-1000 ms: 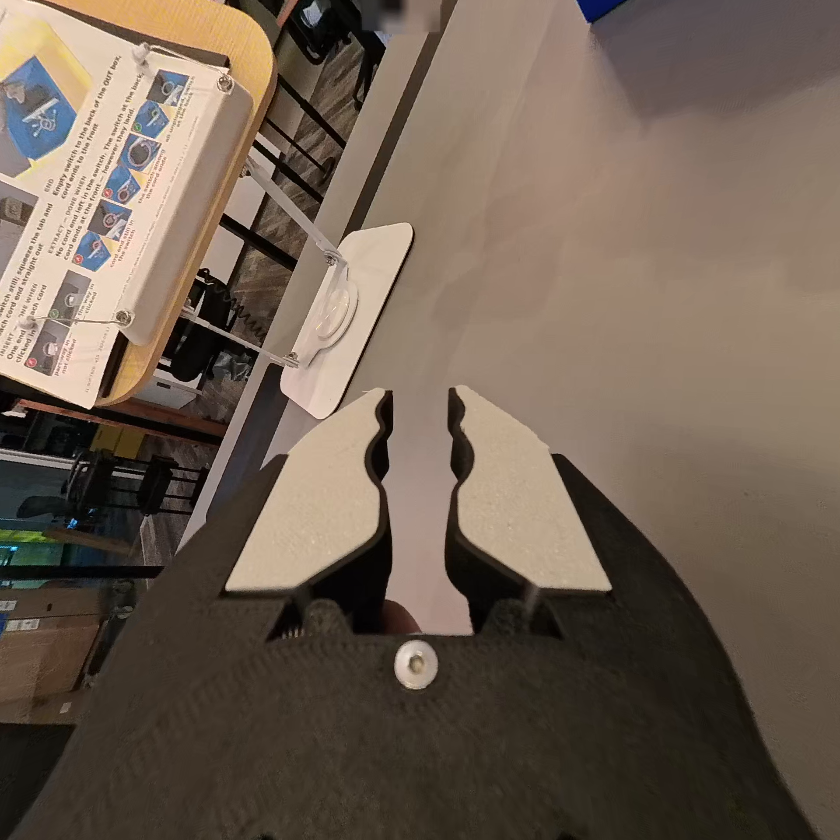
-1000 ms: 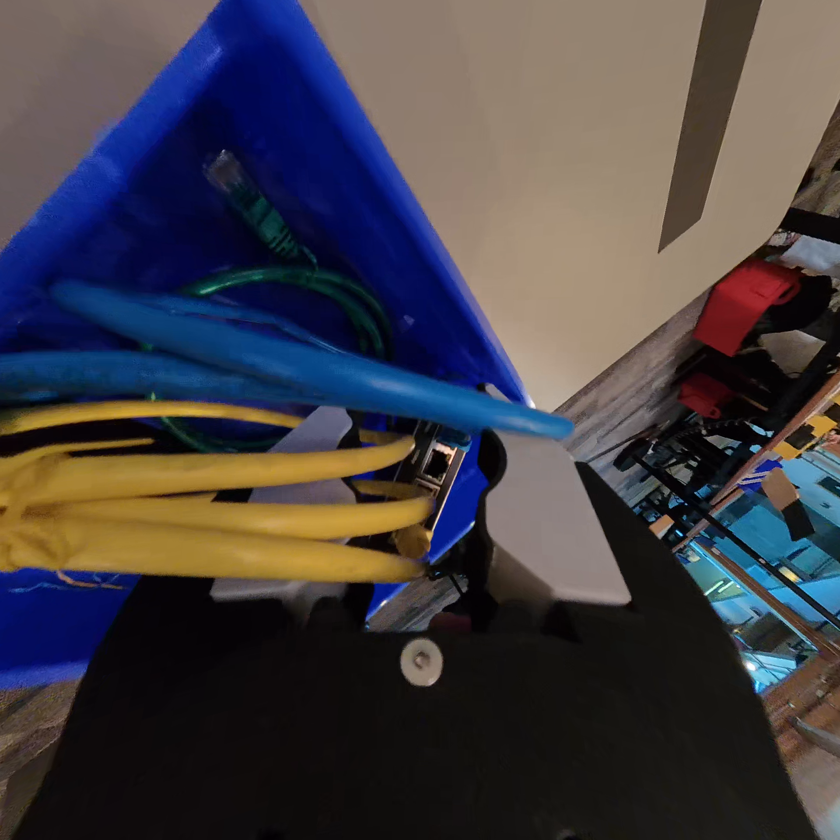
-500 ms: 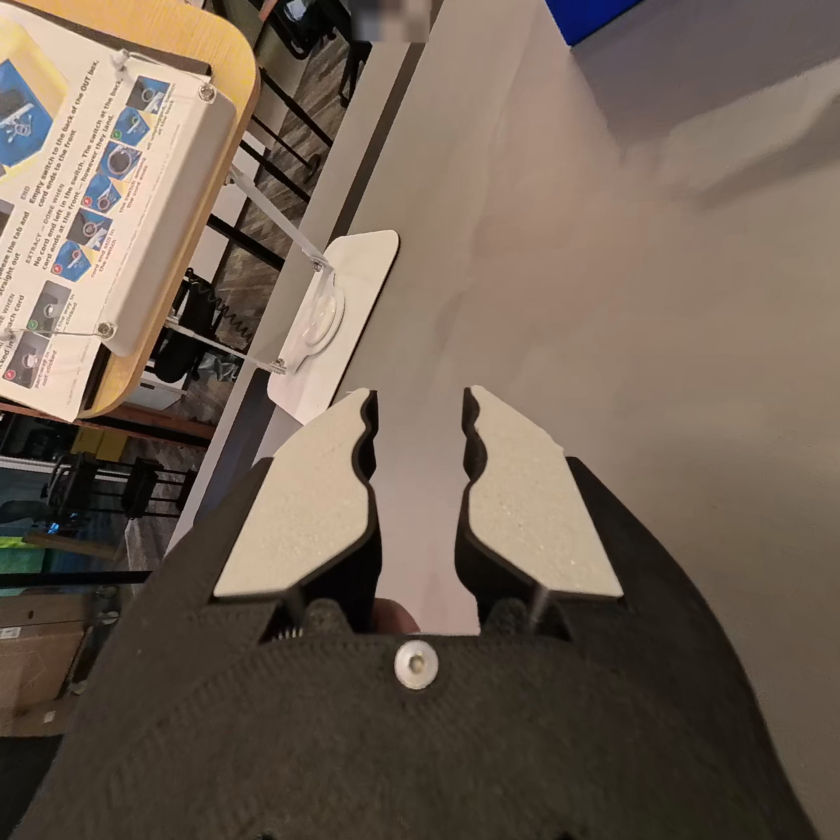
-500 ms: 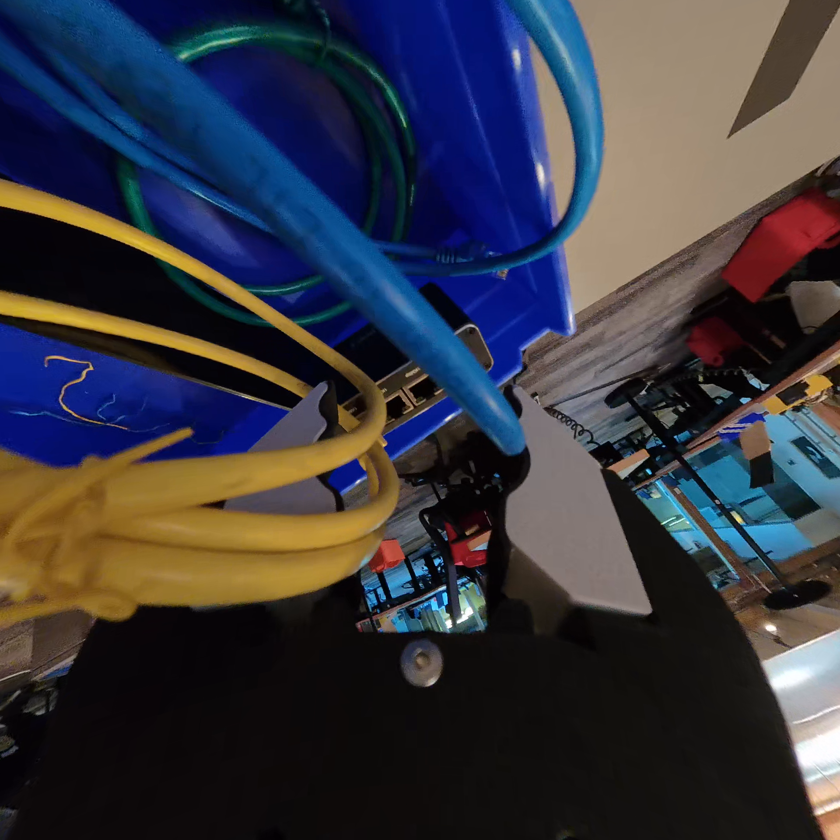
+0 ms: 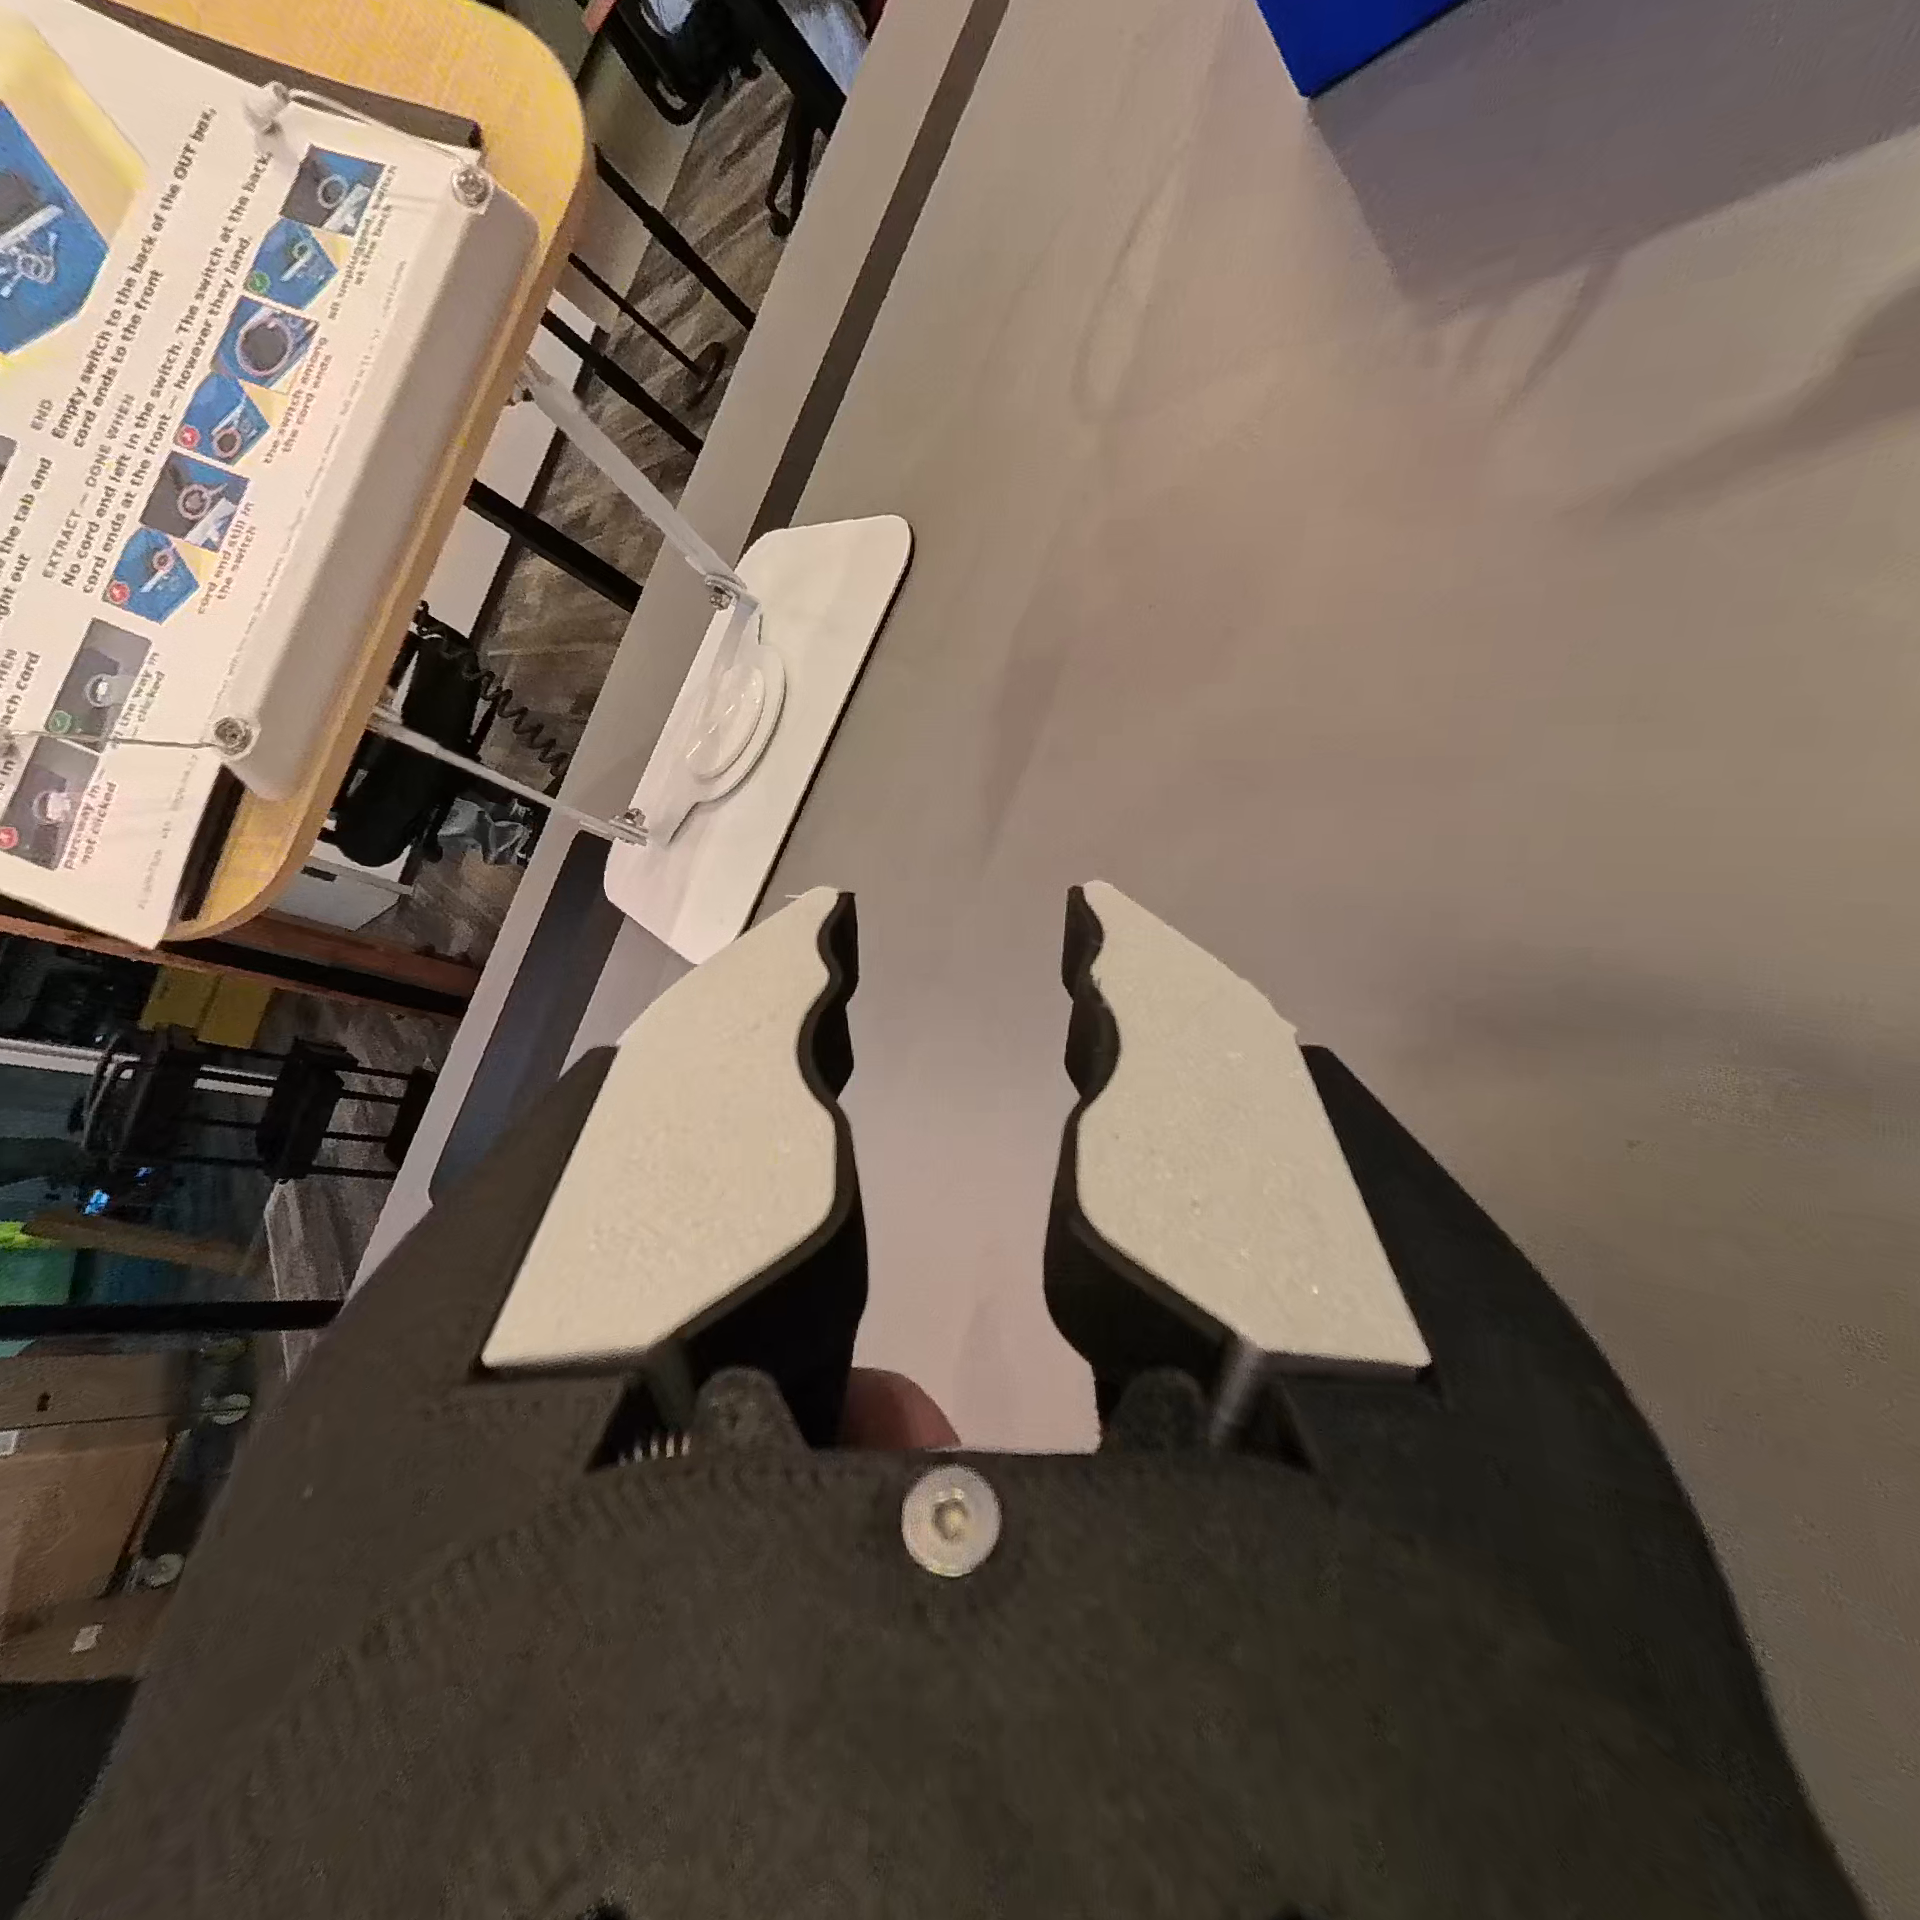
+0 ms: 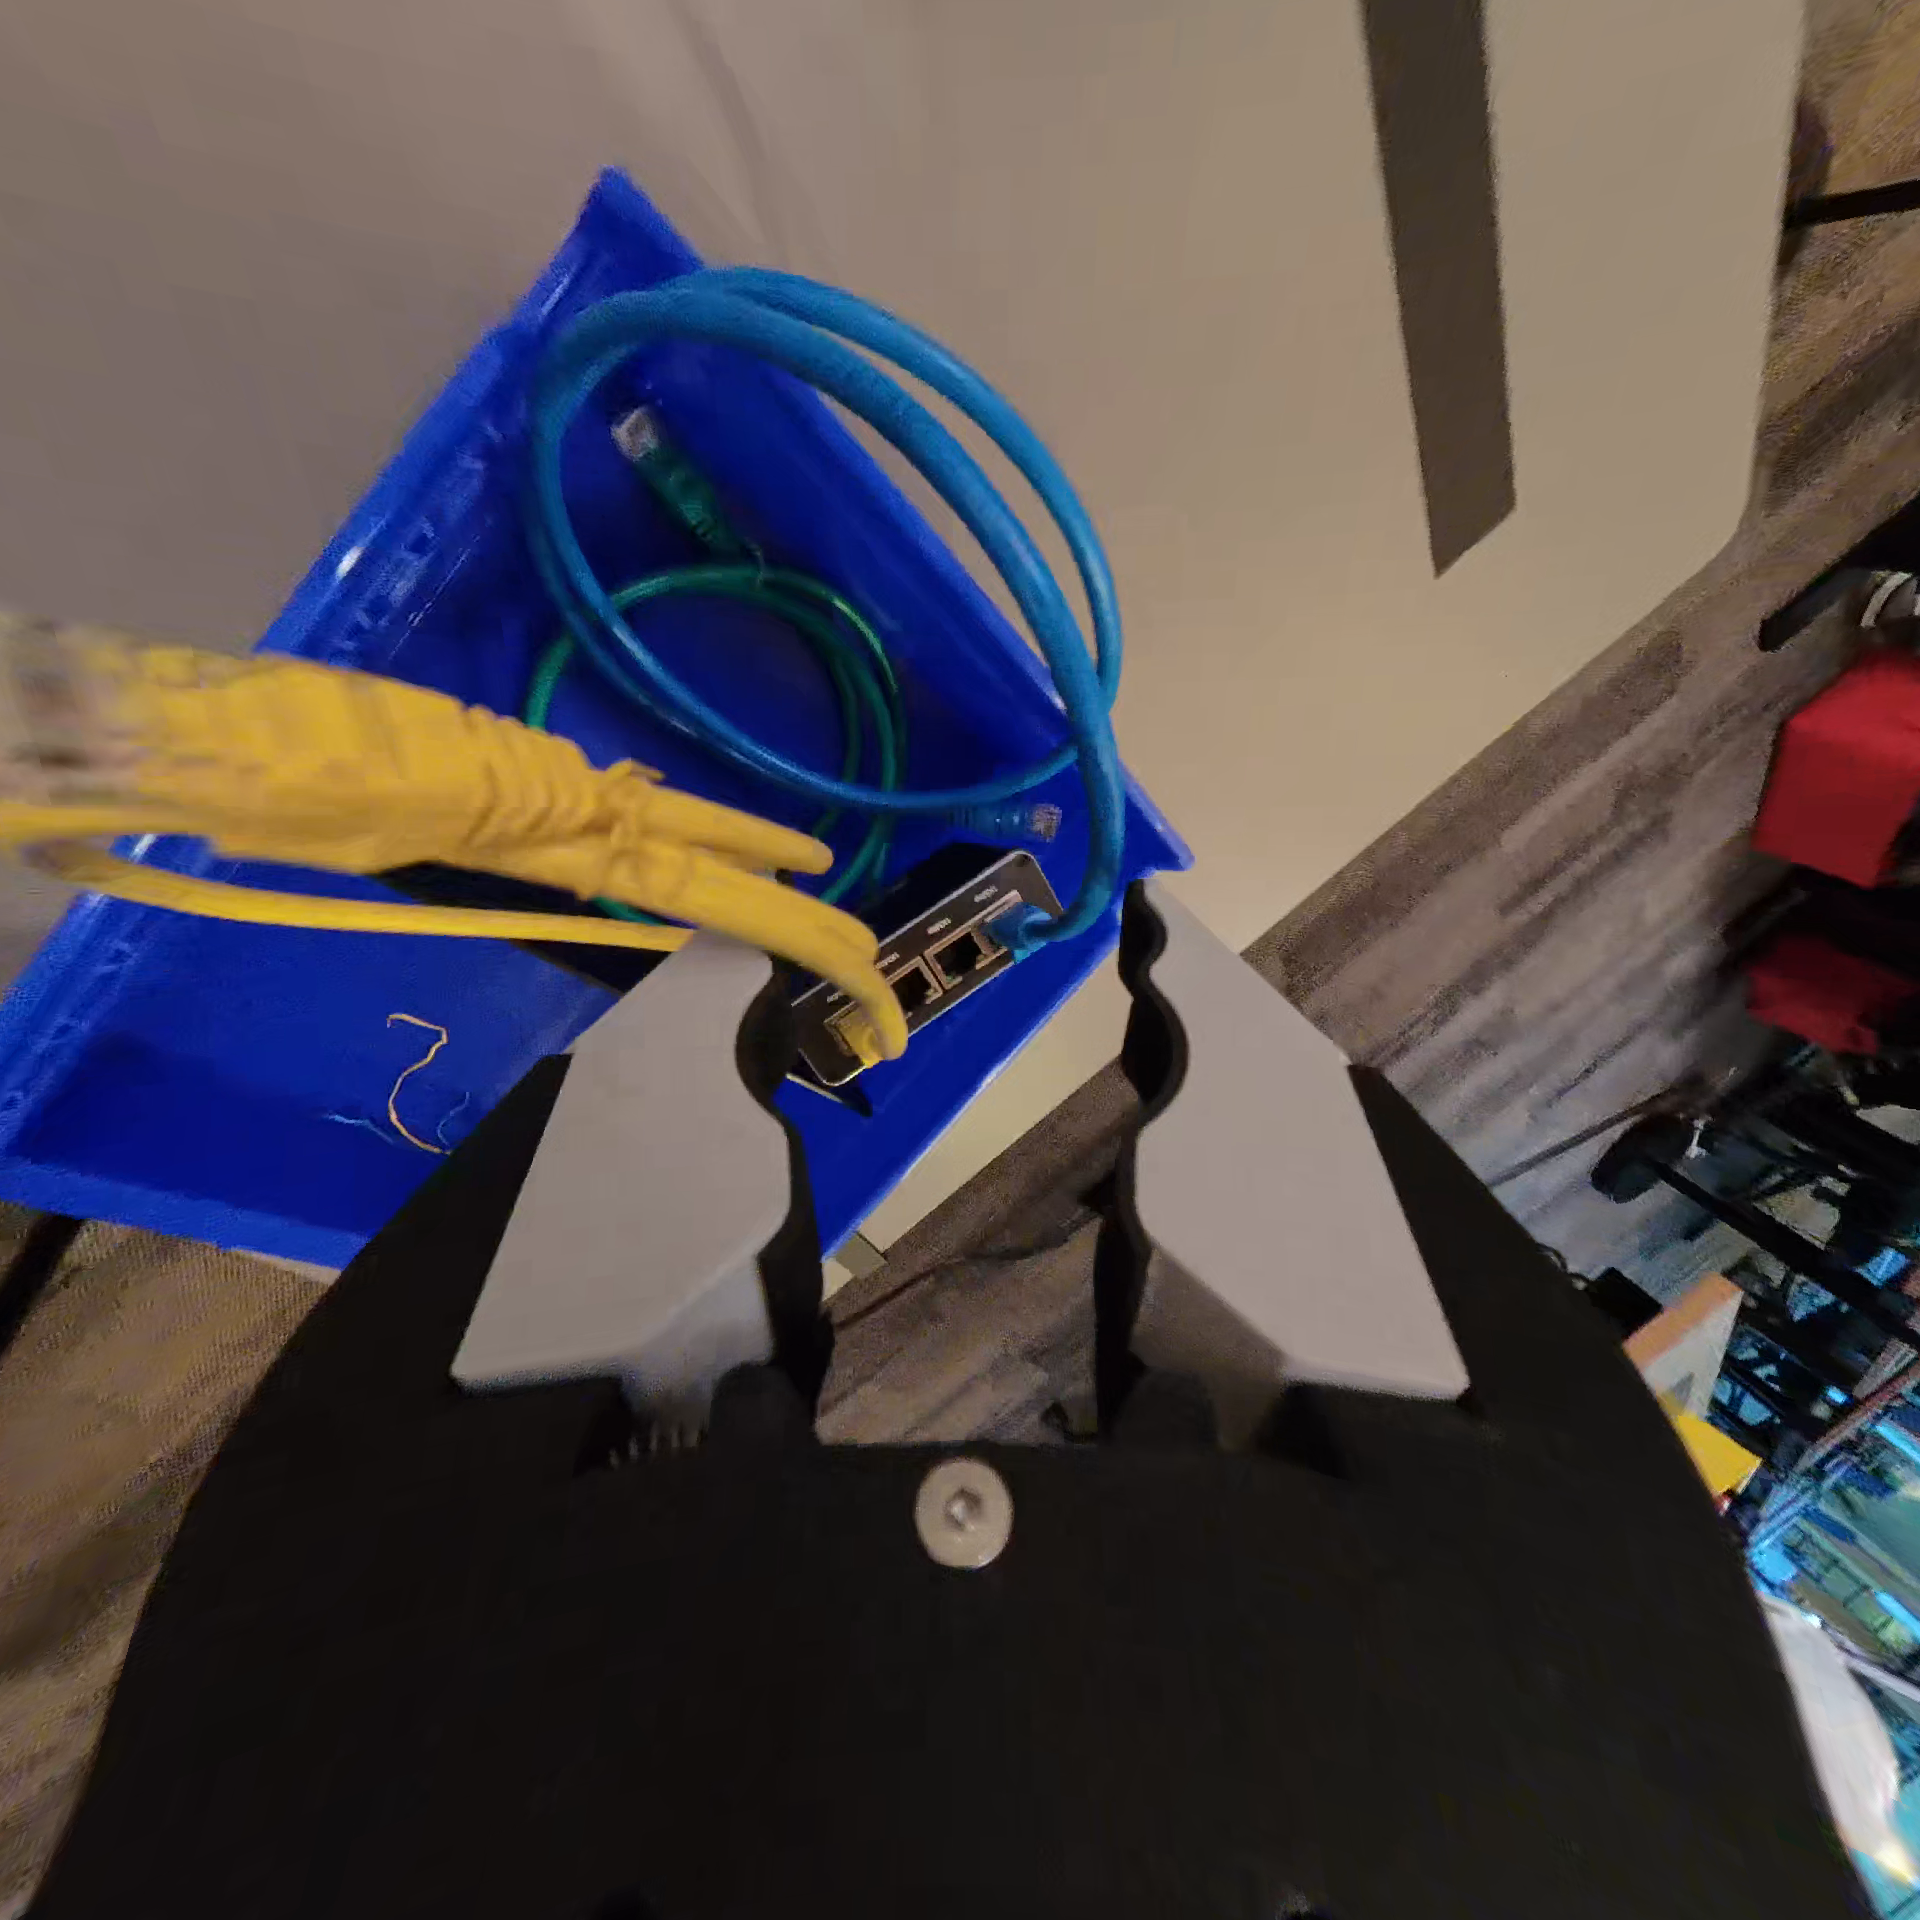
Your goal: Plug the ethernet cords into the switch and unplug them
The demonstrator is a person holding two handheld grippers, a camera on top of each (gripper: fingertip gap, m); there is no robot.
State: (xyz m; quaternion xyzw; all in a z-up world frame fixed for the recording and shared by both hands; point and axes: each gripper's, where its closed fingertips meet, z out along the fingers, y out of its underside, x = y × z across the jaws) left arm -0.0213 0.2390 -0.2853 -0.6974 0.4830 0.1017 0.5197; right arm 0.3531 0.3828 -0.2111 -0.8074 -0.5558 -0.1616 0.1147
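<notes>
Your right gripper [image 6: 951, 935] has its fingers spread apart with nothing between them, and just beyond the tips sits the switch [image 6: 925, 961], lying at the near right corner of the blue bin [image 6: 208, 1049]. Two cords are seated in it: the yellow cord [image 6: 868, 1013] in the left port and the blue cord [image 6: 1013, 930] in the right one, with empty ports between. The yellow bundle [image 6: 436, 774] runs off to the left, tied and fairly stiff – it looks likely to tug sideways on its plug. The blue one loops high and loose over the bin, so it should follow easily. A green cord [image 6: 727, 623] lies coiled on the bin floor, unplugged.

For unplugging, take hold at the plug boot right at the port, not along the cable; the small latch tab (I can't make it out here) probably needs squeezing, and the clear plug ends are brittle. The switch looks light – expect it to slide unless braced.

Your left gripper [image 5: 961, 914] is released too, fingers parted over bare grey table [image 5: 1351, 727], well apart from the bin, whose corner [image 5: 1340, 42] shows far right. A white sign stand [image 5: 769, 707] sits far left of it.
</notes>
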